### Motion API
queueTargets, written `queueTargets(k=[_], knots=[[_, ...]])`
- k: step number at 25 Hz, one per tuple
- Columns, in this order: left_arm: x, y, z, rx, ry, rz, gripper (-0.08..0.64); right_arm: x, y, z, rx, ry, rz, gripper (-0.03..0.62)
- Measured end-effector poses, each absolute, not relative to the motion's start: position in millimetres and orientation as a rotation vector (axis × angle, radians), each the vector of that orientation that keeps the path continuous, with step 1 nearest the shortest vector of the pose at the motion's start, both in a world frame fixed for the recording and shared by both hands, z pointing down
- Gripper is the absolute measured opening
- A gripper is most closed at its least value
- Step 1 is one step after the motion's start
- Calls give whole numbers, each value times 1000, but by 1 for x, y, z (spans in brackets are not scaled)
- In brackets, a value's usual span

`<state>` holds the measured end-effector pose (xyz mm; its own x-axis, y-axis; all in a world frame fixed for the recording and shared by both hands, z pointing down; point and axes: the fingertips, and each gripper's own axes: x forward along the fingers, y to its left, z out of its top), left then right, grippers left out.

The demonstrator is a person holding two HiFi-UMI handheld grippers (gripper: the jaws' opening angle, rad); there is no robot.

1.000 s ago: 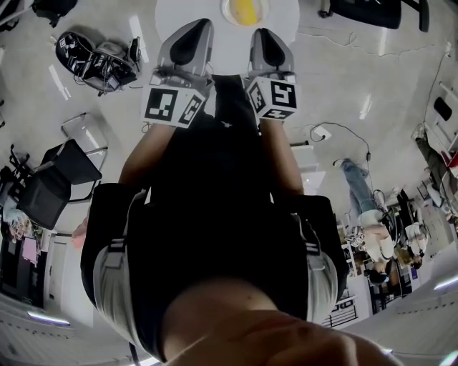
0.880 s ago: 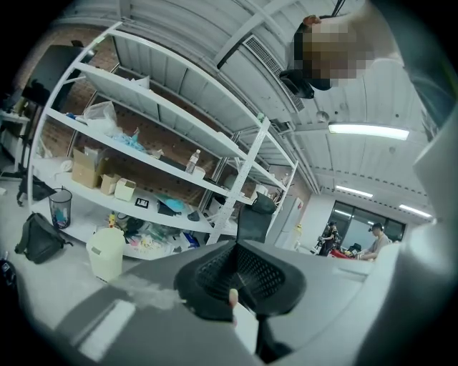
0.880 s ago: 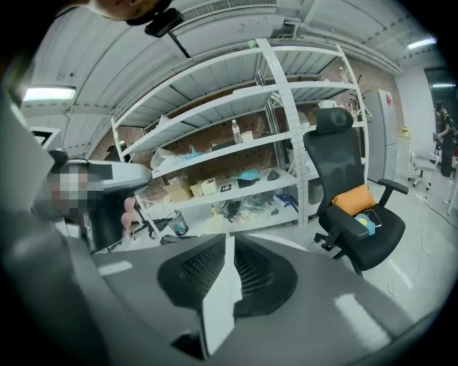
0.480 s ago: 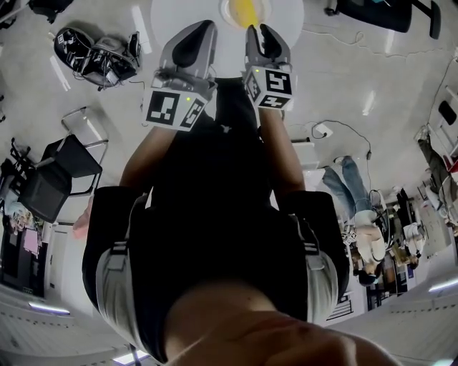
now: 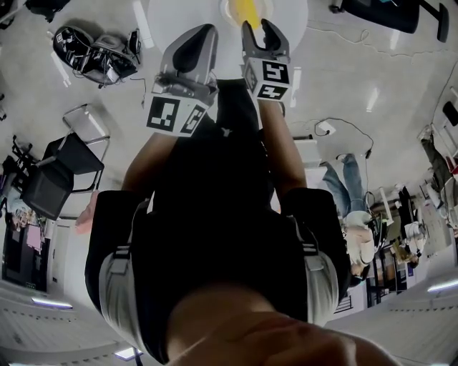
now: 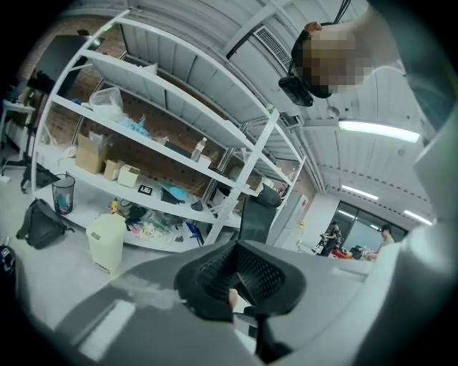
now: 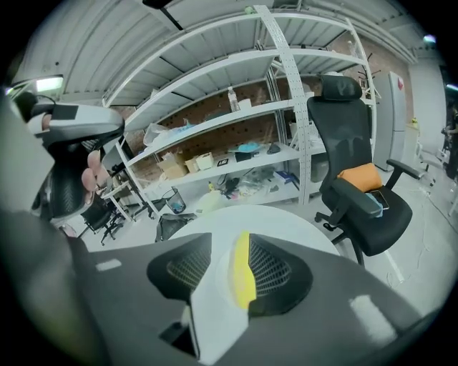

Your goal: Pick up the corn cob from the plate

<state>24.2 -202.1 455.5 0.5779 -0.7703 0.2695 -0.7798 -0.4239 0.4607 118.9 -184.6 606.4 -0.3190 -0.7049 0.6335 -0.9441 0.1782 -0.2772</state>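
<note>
The job has only just begun. The corn cob is not picked up yet.

Closest to the camera is the person, with both arms held out in front. The left gripper [image 5: 195, 39] is in the air, at the near edge of the bench. Its jaws are closed together and hold nothing. It is not over the plate, so I think it has no part in this step.

A bit further out is the right gripper [image 5: 259, 28]. It points down at the food. Its jaws are apart and are opening wider. In the right gripper view the yellow corn cob [image 7: 243, 275] shows in the gap between the two jaws, but the pads do not press on it. It looks like the gripper is lined up with the corn and close to it.

Past the jaws, the corn cob lies on the plate [image 5: 227, 10], which sits on the round white bench [image 5: 179, 14].

What is left is most of the job: go down around the corn, close on it, and lift it off the plate.

Far behind the bench are a black chair [image 7: 358, 186] and white shelves [image 7: 236, 129].
</note>
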Motion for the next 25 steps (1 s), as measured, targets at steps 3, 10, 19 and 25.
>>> queueTargets(k=[3,10,19,25], knots=[[26,-203,464,2250,-1232,33,6,121,-187,619,1547,-2082,917,176],[29,-198,476,2237,-1219,59,6,121,-189,647,1506,-2042,953,224],[31,-199,489,2212,-1214,69,6,118,-185,688,1438,-1988,960,255],[30,-201,496,2197,-1209,73,6,115,-189,705,1418,-1959,983,281]])
